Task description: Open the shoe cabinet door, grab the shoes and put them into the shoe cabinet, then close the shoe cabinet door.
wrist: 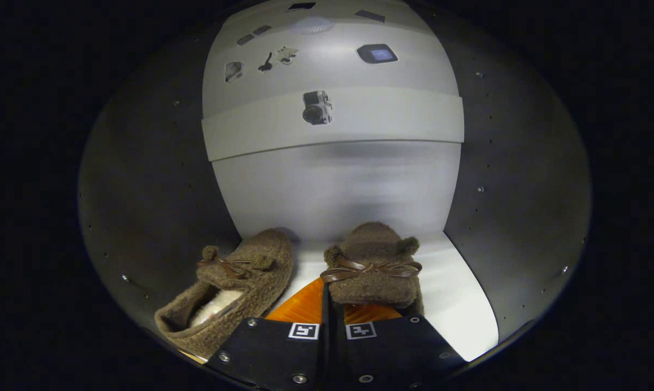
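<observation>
The gripper (327, 312) reaches into the shoe cabinet with its two fingers drawn close together, only a thin slit between them. The heel end of the right slipper (373, 266) sits right over the fingertips, and it looks as if the fingers pinch its back edge, but the contact itself is hidden under the fuzzy fabric, so I cannot tell for sure whether they clamp it or have merely closed beside it.

Just beside the fingers, to their left, lies the left slipper (234, 288), angled with its opening facing back toward the gripper and its pale lining showing. Both slippers rest on the white cabinet floor (457, 304), toes pointing at the back panel (332, 190), near each other but apart. A shelf edge (359, 122) crosses above them, and dark side walls (142, 190) close in on either side.

Judging the progress: the door must already be open, since the gripper is inside, and both shoes are in the compartment. What seems left is letting go of the right slipper if it is held, drawing the gripper out, and shutting the door.

Count: two brown fuzzy slippers, each with one brown bow and two little pompoms; one gripper with two fingers; one shelf edge in sight.
</observation>
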Tool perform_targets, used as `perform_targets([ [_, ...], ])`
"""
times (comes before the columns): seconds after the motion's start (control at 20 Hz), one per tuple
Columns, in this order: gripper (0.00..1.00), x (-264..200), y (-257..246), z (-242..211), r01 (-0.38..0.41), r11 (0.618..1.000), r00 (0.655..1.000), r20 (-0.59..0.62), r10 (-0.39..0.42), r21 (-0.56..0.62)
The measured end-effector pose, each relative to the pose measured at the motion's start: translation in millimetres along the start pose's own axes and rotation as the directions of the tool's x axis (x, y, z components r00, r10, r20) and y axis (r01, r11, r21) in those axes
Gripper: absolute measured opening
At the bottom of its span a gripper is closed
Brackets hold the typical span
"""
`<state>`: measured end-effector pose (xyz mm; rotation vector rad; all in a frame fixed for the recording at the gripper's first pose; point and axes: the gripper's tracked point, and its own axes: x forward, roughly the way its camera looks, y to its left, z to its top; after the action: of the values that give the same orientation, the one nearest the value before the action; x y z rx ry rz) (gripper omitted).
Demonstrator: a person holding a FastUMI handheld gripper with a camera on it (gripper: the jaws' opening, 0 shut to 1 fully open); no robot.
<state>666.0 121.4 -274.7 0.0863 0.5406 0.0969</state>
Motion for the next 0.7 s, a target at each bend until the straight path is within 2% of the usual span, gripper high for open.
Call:
perform_targets([
  [0.3, 0.11, 2, 2, 3, 0.023, 0.999, 1.0, 0.003, -0.024, 0.025],
  [0.55, 0.29, -20, 11, 6, -0.005, 0.996, 1.0, -0.003, 0.006, 0.092],
  [0.7, 0.34, -41, 13, 6, 0.008, 0.997, 1.0, 0.011, -0.009, 0.074],
])
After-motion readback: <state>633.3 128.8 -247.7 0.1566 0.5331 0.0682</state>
